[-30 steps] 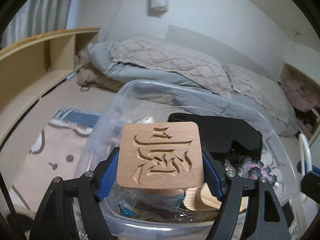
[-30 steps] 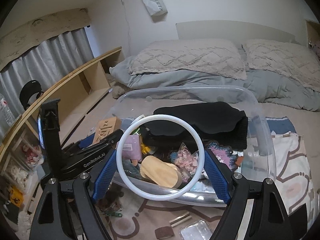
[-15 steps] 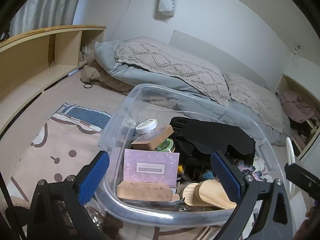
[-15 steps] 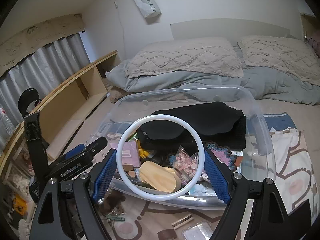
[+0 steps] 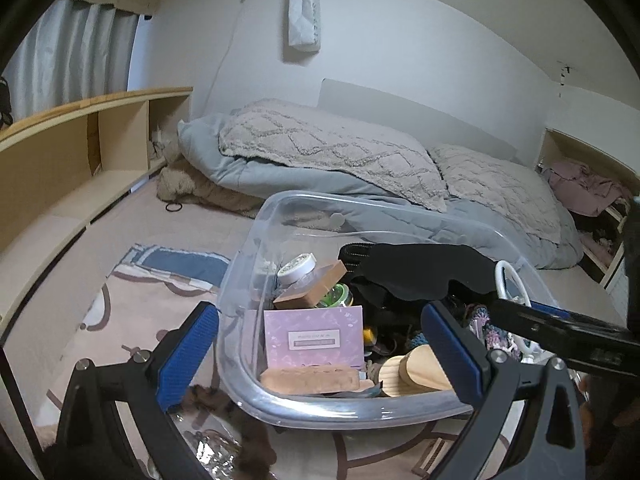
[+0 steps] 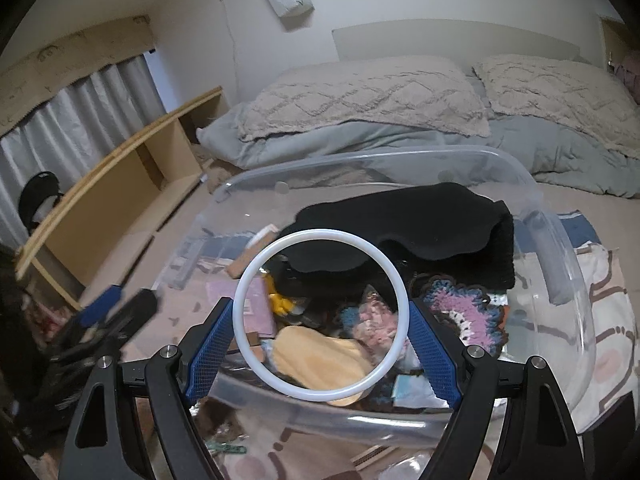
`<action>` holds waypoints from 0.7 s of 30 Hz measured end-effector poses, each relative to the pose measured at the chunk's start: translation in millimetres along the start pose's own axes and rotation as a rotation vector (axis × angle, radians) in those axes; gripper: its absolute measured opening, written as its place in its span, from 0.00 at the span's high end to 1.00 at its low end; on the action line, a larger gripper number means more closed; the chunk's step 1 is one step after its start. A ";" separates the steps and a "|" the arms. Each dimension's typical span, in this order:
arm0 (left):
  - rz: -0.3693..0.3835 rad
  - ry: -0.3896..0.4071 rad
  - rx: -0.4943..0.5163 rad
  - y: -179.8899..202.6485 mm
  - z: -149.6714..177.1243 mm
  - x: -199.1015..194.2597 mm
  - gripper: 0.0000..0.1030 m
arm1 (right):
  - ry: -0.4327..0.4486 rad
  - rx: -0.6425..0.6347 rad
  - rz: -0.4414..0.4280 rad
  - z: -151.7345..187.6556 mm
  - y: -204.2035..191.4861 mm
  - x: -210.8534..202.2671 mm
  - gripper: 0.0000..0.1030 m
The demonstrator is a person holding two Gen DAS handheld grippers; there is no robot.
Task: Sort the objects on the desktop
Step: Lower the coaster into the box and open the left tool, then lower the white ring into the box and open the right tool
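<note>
Left gripper [image 5: 320, 356] fingers wide apart and empty over the clear bin's [image 5: 344, 412] near rim, right gripper [image 6: 320, 348] clamped on a white ring [image 6: 321, 315], wooden block [image 5: 310, 380] seemingly resting inside the near wall.

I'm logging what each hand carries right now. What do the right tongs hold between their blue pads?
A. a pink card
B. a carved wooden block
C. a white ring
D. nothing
C: the right tongs press their blue pads against both sides of the white ring, held over the clear plastic bin.
</note>
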State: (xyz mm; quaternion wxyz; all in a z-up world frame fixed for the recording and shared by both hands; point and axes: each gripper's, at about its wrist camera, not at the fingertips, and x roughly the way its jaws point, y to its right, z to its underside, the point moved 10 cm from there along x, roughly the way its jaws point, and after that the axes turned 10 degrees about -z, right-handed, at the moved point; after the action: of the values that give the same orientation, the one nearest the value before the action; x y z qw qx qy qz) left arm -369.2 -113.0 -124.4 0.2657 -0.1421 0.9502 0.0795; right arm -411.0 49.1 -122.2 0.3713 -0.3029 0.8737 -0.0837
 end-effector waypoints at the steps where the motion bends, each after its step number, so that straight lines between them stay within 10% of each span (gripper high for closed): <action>1: 0.000 0.006 0.006 -0.9 -0.4 -0.7 0.01 | -0.002 -0.007 0.019 0.2 3.6 1.2 0.18; 9: 0.024 -0.013 -0.006 2.8 3.8 3.0 0.01 | -0.020 -0.114 0.245 3.8 44.7 1.7 0.18; 18: 0.027 -0.007 0.027 11.8 6.3 3.9 0.01 | -0.031 -0.023 0.170 7.1 53.8 9.1 0.17; 21: 0.028 -0.009 0.022 11.9 6.3 4.3 0.01 | -0.003 0.015 0.140 6.6 52.8 8.9 0.00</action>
State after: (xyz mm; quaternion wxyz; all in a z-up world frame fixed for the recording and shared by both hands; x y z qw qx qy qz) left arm -373.4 -101.2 -131.1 0.2703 -0.1255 0.9518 0.0732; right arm -435.9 86.8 -151.8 0.3800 -0.2384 0.8915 -0.0636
